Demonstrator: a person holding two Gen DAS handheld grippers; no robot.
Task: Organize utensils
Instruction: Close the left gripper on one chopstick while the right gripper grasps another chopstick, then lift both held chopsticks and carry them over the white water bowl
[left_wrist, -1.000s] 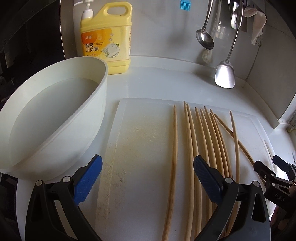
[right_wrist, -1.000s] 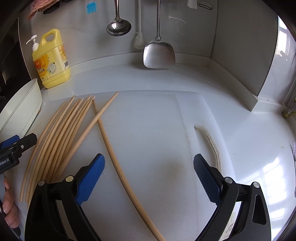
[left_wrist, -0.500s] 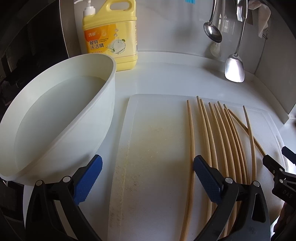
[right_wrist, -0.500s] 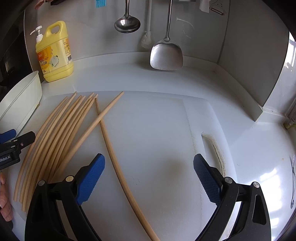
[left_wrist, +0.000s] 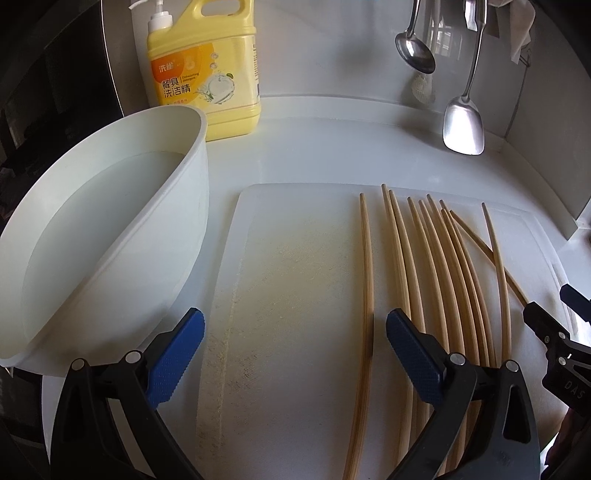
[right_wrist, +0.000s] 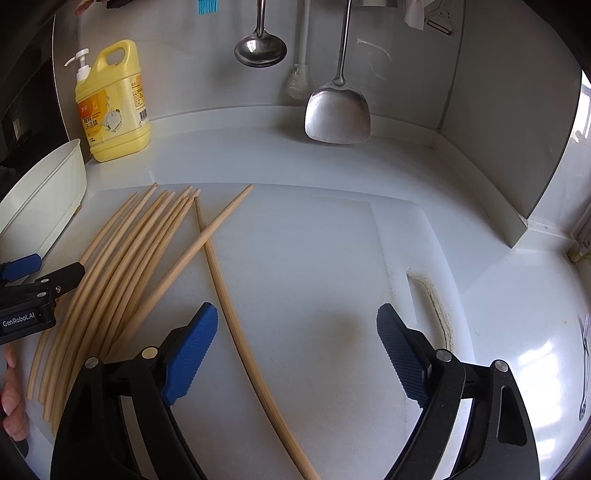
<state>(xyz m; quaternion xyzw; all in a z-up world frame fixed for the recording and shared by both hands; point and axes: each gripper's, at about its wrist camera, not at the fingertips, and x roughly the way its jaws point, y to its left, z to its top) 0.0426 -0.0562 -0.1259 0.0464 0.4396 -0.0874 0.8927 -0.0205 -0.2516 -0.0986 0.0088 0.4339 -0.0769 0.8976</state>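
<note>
A white cutting board (left_wrist: 295, 280) is seen lying flat on the white counter (right_wrist: 517, 295), and the wooden chopsticks (left_wrist: 436, 266) are spread across its right half in the left wrist view. Most are laid roughly side by side in a loose fan; one chopstick (left_wrist: 366, 273) is set slightly apart on the left of the group. In the right wrist view a single chopstick (right_wrist: 236, 314) is crossed by another slanted one (right_wrist: 207, 236) near their far ends, and the long one is seen running down between the blue pads.

The left gripper (left_wrist: 295, 354) is held wide open above the board; the lone chopstick passes between its jaws, but no pad is pressed on it. The right gripper (right_wrist: 297, 350) is also open, its jaws having just been closing a little, with the single chopstick lying between them nearer the left pad and not clamped.

A white basin (left_wrist: 99, 251) with water in it is stood left of the board, just beside it. Behind it a yellow detergent bottle (left_wrist: 207, 74) is placed against the wall. A ladle (right_wrist: 260, 48) and a metal spatula (right_wrist: 338, 114) are hung on the back wall, the spatula's blade reaching down near the counter. Part of a hand (right_wrist: 13, 398) is glimpsed at the lower left edge of the right wrist view
</note>
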